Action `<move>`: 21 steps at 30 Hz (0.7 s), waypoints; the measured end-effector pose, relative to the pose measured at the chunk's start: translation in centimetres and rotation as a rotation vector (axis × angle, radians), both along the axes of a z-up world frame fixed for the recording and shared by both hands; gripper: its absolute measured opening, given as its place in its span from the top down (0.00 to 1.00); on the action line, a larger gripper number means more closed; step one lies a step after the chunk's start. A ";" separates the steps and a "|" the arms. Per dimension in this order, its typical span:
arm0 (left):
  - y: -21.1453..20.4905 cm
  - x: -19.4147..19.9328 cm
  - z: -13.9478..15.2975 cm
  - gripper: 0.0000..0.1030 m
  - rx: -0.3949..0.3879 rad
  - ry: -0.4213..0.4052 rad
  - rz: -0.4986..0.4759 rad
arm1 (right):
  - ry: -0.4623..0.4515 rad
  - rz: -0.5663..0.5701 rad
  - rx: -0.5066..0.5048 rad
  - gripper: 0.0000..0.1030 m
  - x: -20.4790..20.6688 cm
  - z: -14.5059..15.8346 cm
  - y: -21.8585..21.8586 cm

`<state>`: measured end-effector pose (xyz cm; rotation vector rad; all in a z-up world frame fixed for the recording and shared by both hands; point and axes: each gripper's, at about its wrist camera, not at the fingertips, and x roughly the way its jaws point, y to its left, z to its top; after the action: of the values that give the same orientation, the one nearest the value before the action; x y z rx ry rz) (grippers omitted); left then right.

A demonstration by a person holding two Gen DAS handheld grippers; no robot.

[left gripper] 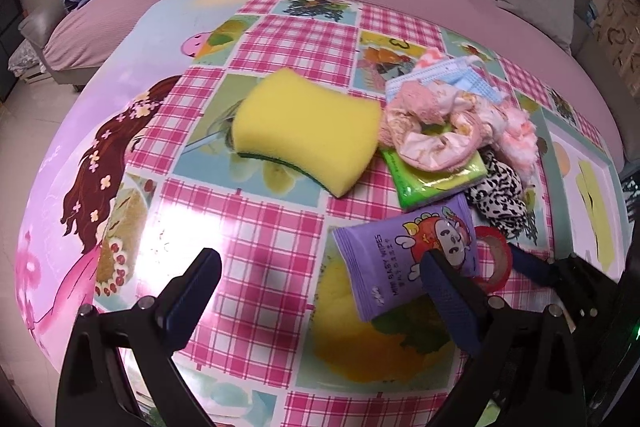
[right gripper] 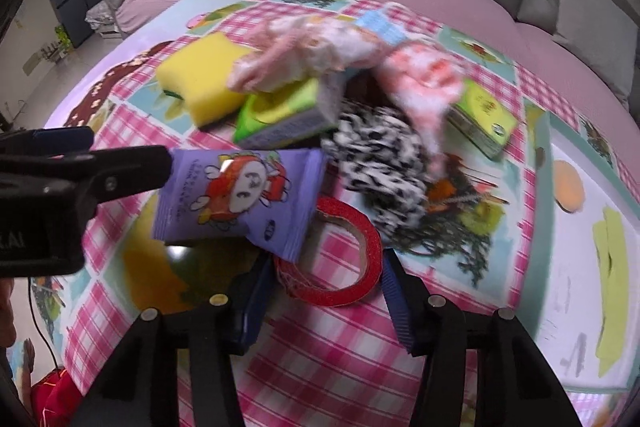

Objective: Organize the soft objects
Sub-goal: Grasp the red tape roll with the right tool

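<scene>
Risk of dragging the wipes along with the tape

Left tongs (left gripper: 320, 267) hang spread above the table (left gripper: 256, 227), gripping nothing. Beside them the purple wipes pack (right gripper: 236, 199) overlaps the red tape roll (right gripper: 340, 267). The right tongs (right gripper: 324, 291) straddle that roll, half closed; whether the pads press it cannot be told. Squeezing may buckle the roll or snag the pack's corner.

L gripper (left gripper: 320, 275) jaws wide apart, angled down; R gripper (right gripper: 324, 287) jaws half apart, angled down.
</scene>
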<state>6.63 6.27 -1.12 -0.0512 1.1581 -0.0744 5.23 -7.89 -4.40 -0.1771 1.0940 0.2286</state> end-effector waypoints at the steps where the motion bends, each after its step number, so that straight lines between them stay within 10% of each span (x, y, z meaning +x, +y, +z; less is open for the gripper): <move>1: -0.2 0.0 0.0 0.04 -0.007 -0.001 -0.010 | 0.003 -0.011 -0.005 0.46 0.0 0.0 -0.4; 21: -1.9 -0.2 -0.1 0.04 -0.003 0.004 -0.098 | 0.001 -0.091 -0.072 0.46 0.0 2.1 -5.1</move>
<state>6.45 4.39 -1.19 0.0032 1.1646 -0.1628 5.24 -13.01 -2.29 -0.1910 1.1092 0.1075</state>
